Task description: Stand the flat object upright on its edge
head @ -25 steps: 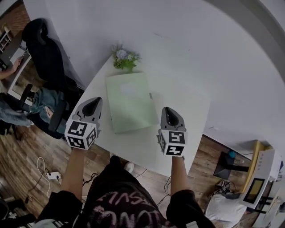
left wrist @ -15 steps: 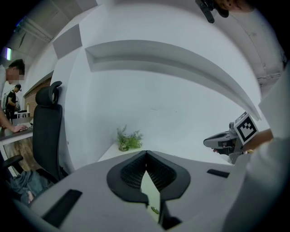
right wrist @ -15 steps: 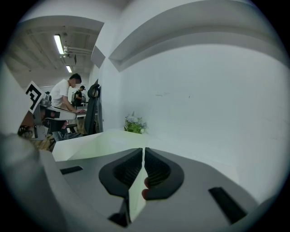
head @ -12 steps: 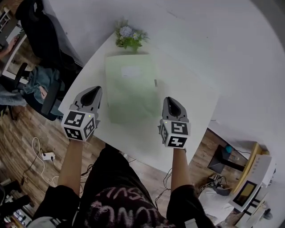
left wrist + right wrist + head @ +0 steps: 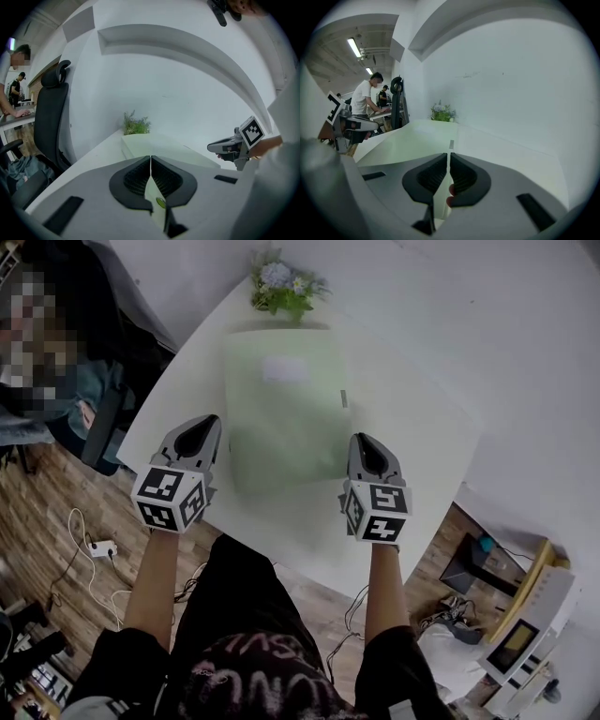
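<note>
Your left gripper [image 5: 198,426] and right gripper [image 5: 364,442], jaws closed and empty, have dropped lower to flank the pale green flat object [image 5: 281,409], perhaps a folder, lying flat on the white counter [image 5: 408,451]; lifting hasn't begun.

A folder [image 5: 281,409] lies flat on a table [image 5: 412,427], with a plant [image 5: 281,285] just behind its far edge. The left gripper [image 5: 201,424] flanks the folder's left side and the right gripper [image 5: 362,440] its right. A chair [image 5: 49,117] stands left of the table.
</note>
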Tool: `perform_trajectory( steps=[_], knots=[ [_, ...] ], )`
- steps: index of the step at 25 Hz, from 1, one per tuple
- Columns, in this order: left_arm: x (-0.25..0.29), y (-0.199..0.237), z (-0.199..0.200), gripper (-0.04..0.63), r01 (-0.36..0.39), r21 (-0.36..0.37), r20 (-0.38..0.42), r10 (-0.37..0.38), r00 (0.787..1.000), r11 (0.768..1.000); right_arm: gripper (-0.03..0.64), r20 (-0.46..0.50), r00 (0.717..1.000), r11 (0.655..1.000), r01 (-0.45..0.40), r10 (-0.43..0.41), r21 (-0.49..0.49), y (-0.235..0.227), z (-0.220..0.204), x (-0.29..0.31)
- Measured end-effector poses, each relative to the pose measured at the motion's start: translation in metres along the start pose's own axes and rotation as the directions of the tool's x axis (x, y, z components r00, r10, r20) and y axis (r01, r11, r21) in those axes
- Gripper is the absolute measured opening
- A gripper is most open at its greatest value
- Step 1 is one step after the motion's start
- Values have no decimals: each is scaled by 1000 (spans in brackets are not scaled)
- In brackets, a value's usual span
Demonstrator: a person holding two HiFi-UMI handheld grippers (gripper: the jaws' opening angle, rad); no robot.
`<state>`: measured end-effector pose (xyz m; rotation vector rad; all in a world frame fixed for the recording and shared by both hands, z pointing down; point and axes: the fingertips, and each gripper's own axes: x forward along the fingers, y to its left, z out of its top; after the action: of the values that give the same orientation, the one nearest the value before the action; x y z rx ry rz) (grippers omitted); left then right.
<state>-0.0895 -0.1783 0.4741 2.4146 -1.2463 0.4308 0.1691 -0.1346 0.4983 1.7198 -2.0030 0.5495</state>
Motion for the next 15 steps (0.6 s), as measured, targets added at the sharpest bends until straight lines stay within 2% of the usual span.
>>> perform_trajectory(
  steps=[4, 6, 7, 10, 15],
  knots=[
    [8, -3, -9, 17, 30, -15, -26, -30, 999, 999, 38, -28, 999, 999, -43, 44, 22, 0, -3, 8],
    [11, -4, -11, 23, 42, -7, -38, -42, 998, 999, 128, -45, 996, 997, -74, 75, 32, 2, -4, 12],
    [12, -3, -12, 37, 43, -19, -39, -44, 998, 999, 145, -53, 995, 996, -88, 89, 34, 3, -4, 14],
    [17, 0, -13, 137, 57, -70, -42, -60, 997, 996, 174, -74, 991, 993, -108, 111, 37, 6, -3, 23],
    [26, 1, -22, 204, 69, -101, -82, -78, 994, 992, 216, -124, 980, 987, -149, 156, 61, 10, -7, 36]
  ],
)
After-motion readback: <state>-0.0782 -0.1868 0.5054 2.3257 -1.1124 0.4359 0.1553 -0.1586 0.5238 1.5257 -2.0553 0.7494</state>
